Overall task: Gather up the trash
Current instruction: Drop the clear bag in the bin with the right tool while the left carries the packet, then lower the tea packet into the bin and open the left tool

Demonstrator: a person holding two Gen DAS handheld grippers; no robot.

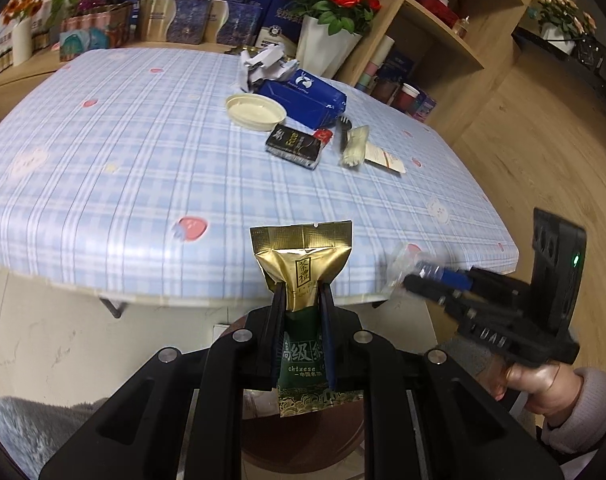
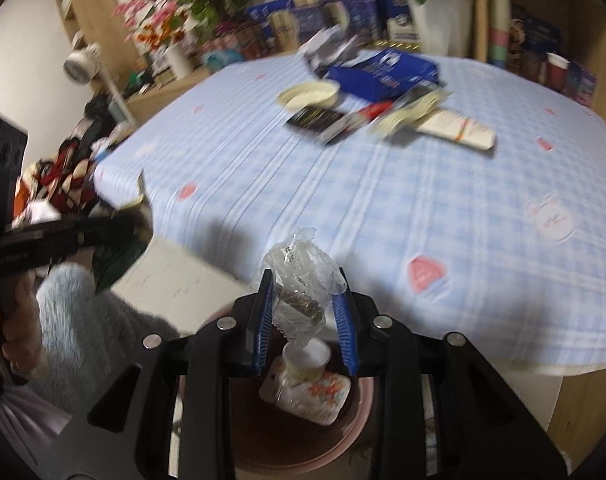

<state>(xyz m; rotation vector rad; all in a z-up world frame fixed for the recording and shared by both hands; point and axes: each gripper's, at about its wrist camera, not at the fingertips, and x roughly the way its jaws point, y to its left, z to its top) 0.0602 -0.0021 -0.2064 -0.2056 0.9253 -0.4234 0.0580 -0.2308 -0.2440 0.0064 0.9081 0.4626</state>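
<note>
A round bin (image 2: pixel 343 440) with a pinkish rim and dark inside stands on the floor just off the table's near edge, below both grippers. In it lie a small white cup (image 2: pixel 307 356) and a flat packet with an orange flower print (image 2: pixel 319 396).

The left gripper (image 1: pixel 301 292) has its jaws closed on a gold and green tea pouch (image 1: pixel 303 264), gold top upward, hanging over the bin's mouth (in the left wrist view the bin is mostly hidden behind the gripper's frame). The right gripper (image 2: pixel 305 288) clamps a crumpled clear plastic wrapper (image 2: pixel 299 276) directly above the cup.

More trash lies on the blue checked tablecloth (image 1: pixel 123 168) towards its far right corner: a cream round lid (image 1: pixel 255 111), touching a blue coffee bag (image 1: pixel 307 98), crumpled white paper (image 1: pixel 265 65) behind that at the far edge, a black packet (image 1: pixel 295 147) nearer, a small red wrapper (image 1: pixel 324 136) just beside it, a pale sachet with a black fork (image 1: pixel 353 142), and a white card (image 1: pixel 385 159).

A white vase of red roses (image 1: pixel 327 46) stands beyond the far edge, boxes stacked beside it.
</note>
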